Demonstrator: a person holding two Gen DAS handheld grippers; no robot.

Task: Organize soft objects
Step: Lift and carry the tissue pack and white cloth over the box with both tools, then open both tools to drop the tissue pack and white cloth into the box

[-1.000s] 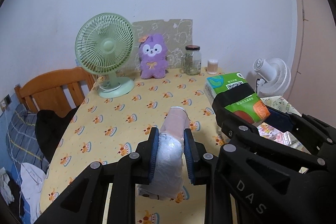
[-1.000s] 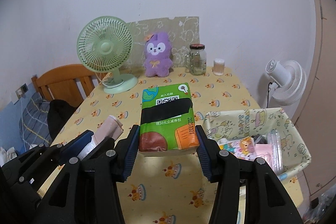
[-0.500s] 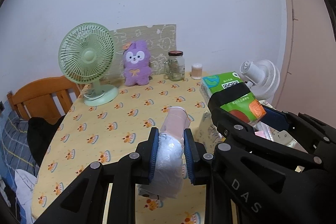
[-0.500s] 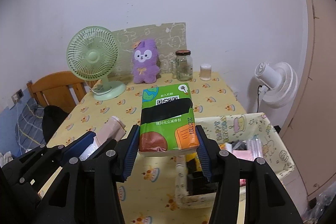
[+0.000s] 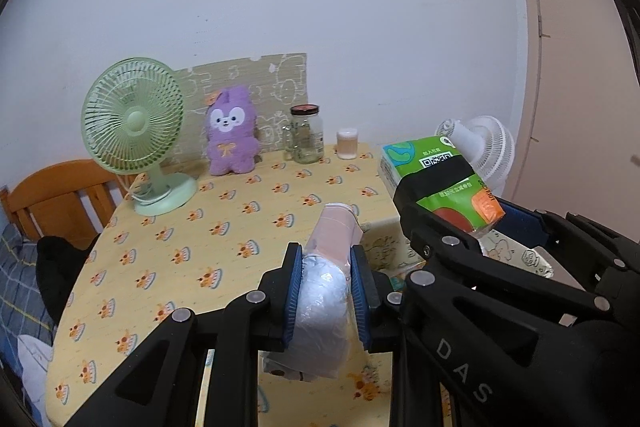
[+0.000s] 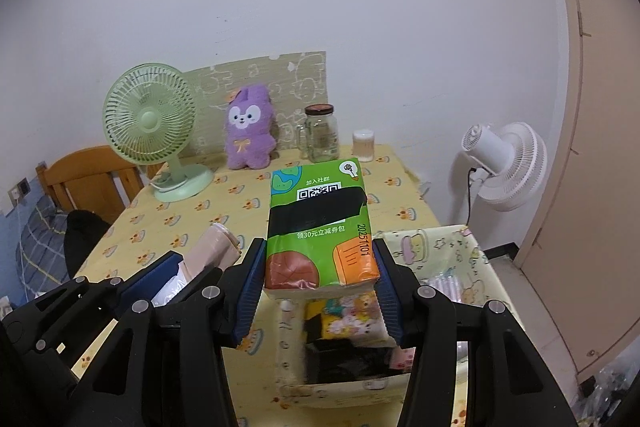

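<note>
My left gripper is shut on a soft pink-and-white plastic-wrapped roll, held above the yellow tablecloth. My right gripper is shut on a green tissue pack and holds it above the near left part of a patterned fabric bin. The tissue pack also shows in the left wrist view, to the right of the roll. The roll shows in the right wrist view, left of the pack. A purple plush toy stands at the back of the table.
A green desk fan, a glass jar and a small cup stand along the table's back edge. The bin holds several colourful packets. A white fan stands by the wall at right. A wooden chair is at left.
Both grippers have pulled back and risen with their loads; the table looks farther away. The tissue pack now hangs over the bin's near left part. Both grips are unchanged.
</note>
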